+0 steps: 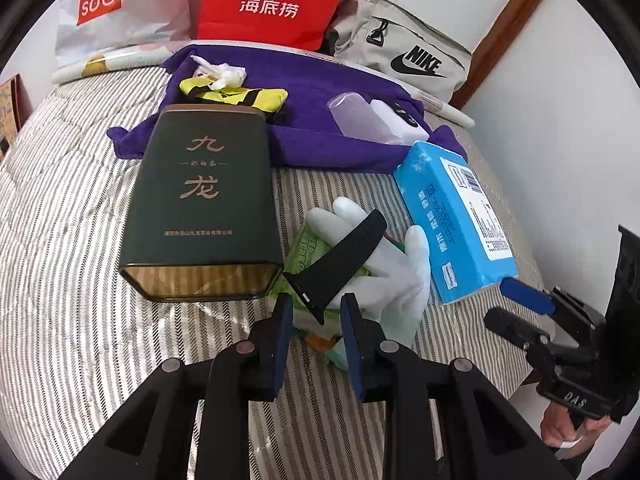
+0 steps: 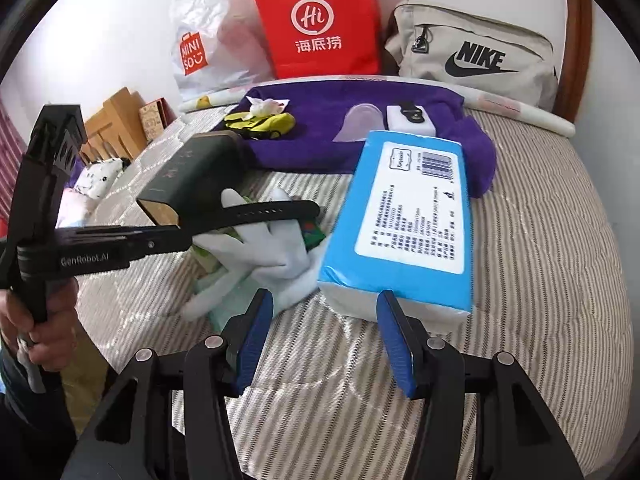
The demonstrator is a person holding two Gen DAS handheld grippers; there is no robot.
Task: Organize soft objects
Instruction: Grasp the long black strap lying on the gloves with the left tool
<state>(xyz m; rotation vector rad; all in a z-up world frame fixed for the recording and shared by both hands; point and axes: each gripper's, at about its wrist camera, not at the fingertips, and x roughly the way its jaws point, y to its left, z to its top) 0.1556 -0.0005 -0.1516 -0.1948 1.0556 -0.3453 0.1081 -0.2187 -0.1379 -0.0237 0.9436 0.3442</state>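
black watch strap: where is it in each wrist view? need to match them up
Left wrist: black watch strap at lower centre, lying across the white glove, just beyond the left claw.
Right wrist: strap at left of centre, over the same glove.
Shared landmark: blue tissue pack, right of the strap in both.

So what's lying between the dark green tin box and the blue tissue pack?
A white glove with a black watch strap across it, on green packets; the left wrist view shows it best.
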